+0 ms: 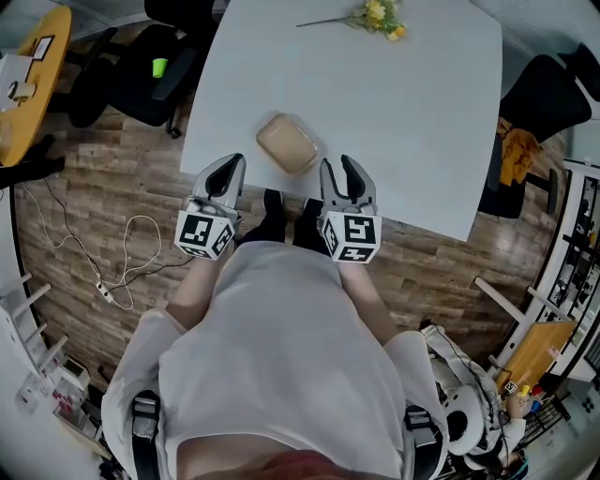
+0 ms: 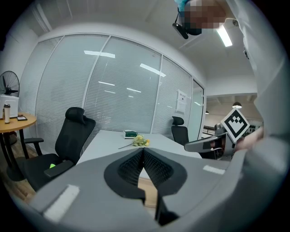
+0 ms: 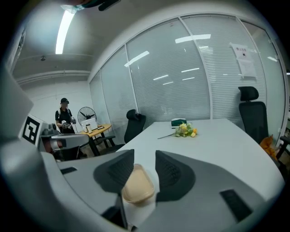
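L gripper: jaws pressed shut, empty. R gripper: jaws partly apart, nothing betw. them. Tan box sits near table edge, 2 o'clock from L, 10 from R. I'd open R wider, square it to the box, approach low.

Table: we see a white table standing on a wooden floor.
Near edge: a tan container lies flat on it, close to our side.
Far end: yellow flowers lie on their side; a green box lies just behind them.
Floor: a thin white cable lies in loops, left of the table.
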Tool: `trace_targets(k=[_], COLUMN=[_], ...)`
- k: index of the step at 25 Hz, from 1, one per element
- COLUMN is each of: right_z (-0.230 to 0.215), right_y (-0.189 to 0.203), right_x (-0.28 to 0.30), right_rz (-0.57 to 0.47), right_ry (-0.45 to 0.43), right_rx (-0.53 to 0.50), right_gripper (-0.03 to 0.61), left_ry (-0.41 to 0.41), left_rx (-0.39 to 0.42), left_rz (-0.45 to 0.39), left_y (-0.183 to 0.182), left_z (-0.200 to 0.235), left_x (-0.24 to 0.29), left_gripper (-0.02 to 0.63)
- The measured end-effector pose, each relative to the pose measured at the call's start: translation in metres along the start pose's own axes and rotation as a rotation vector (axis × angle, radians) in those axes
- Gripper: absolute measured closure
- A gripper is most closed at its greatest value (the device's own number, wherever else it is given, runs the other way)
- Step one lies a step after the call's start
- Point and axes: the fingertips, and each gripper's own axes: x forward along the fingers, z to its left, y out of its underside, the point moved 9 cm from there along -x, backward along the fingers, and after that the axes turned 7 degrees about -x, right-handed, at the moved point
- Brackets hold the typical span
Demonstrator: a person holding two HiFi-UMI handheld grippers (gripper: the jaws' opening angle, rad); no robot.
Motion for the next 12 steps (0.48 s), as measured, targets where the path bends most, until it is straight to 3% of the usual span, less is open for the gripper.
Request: trace_targets(k=[12], right_z=[0.001], right_y=[0.040], right_x=[0.050], right_rz=[0.172], right_ry=[-0.035], right_rx=[-0.045], right_gripper=[0.449], left_ry=[-0.017], left_rx=[-0.009], left_rz=[0.010], left_y=[0.000], left_z=[0.006], left_x=[-0.002], left_gripper=[0.603])
